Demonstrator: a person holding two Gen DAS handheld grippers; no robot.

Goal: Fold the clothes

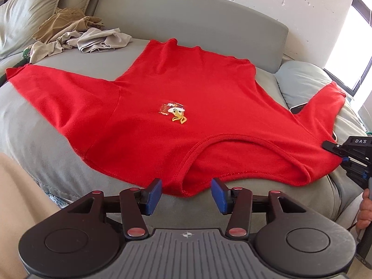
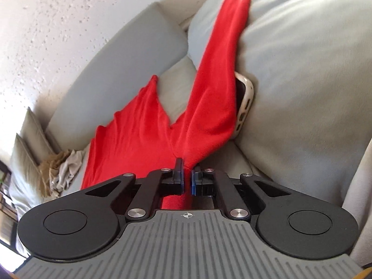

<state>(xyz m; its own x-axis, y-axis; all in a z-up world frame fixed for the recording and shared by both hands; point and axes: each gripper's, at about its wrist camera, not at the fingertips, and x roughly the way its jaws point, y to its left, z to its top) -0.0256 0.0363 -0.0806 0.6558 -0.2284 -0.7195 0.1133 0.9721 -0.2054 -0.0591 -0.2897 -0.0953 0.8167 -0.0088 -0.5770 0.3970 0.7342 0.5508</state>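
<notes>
Red shirt (image 1: 186, 97): lay spread across frame centre on grey sofa (image 1: 34, 134).
Left tool (image 1: 186, 194): jaws apart, empty.
Right tool (image 2: 187, 174): clamped on shirt's shoulder.

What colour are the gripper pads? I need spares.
Blue pads, clearest in the left wrist view.

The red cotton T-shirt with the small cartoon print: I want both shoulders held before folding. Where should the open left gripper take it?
Grip the red cotton T-shirt at its near shoulder hem left of the neckline, coming from the near edge: the left gripper is open there, and the right gripper is already clamped on the other shoulder.
</notes>
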